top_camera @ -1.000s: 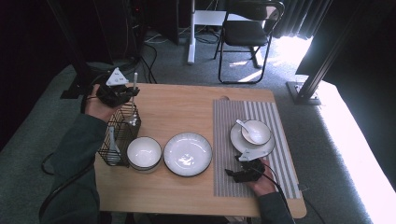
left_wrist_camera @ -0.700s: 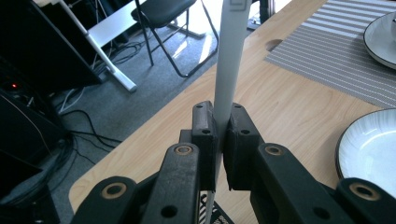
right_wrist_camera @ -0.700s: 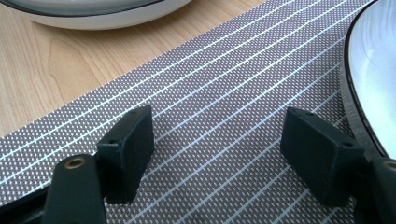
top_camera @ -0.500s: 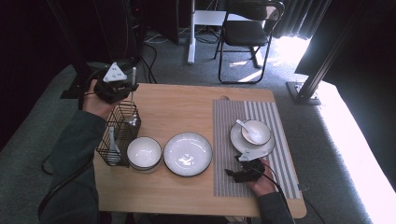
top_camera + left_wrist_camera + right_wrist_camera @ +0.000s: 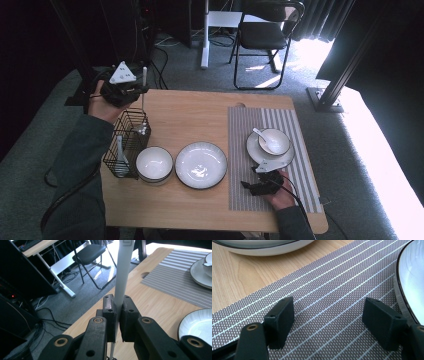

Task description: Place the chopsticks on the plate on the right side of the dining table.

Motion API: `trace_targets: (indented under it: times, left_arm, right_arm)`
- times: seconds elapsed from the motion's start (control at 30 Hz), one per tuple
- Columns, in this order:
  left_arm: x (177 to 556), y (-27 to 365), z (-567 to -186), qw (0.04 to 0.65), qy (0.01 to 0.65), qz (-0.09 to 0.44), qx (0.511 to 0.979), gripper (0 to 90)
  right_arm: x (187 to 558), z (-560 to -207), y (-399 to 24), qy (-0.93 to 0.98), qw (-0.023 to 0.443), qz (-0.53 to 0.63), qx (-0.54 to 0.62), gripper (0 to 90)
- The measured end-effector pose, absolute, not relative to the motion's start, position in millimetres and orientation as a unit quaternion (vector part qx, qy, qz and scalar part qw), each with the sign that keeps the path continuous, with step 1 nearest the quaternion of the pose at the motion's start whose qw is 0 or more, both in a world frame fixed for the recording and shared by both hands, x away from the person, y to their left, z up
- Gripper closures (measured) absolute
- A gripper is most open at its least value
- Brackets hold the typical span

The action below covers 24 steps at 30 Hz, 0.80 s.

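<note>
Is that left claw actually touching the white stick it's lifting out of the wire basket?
Touching. In the left gripper view, the left claw has both black jaws pressed flat against the white utensil handle, no gap either side.

A wooden table (image 5: pixel 200 112) carries a striped mat (image 5: pixel 295 130), plate (image 5: pixel 201 164), bowl (image 5: pixel 154 163) and wire basket (image 5: pixel 127 145).

No readable text, faint marks on the grey three-cornered plate (image 5: pixel 123 74) too small to read

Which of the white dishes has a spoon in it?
The small bowl on the plate on the striped mat. The bowl by the basket and the middle plate hold none.
</note>
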<state>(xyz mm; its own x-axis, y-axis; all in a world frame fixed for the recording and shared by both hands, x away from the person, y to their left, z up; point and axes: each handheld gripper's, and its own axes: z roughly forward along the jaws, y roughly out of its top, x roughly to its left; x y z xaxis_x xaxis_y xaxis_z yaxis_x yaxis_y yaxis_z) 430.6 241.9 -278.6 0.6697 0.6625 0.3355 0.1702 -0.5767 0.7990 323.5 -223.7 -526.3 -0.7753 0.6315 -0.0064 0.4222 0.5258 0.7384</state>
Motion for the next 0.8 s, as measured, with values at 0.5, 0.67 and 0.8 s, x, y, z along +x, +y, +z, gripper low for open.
trace_targets:
  times: [0.5, 0.67, 0.8]
  left_arm:
    - [431.2, 233.2, -278.5, 0.397, 0.246, 0.312, 0.827, 84.8]
    - [431.7, 230.8, -280.7, 0.397, 0.245, 0.309, 0.829, 84.8]
    - [433.0, 227.3, -287.9, 0.401, 0.245, 0.297, 0.831, 84.8]
  right_arm:
    - [323.5, -526.3, -223.6, 0.862, 0.138, 0.379, 0.305, 25.2]
    - [323.4, -526.3, -223.6, 0.862, 0.138, 0.379, 0.306, 25.2]
    - [323.5, -526.3, -223.7, 0.862, 0.138, 0.379, 0.305, 25.2]
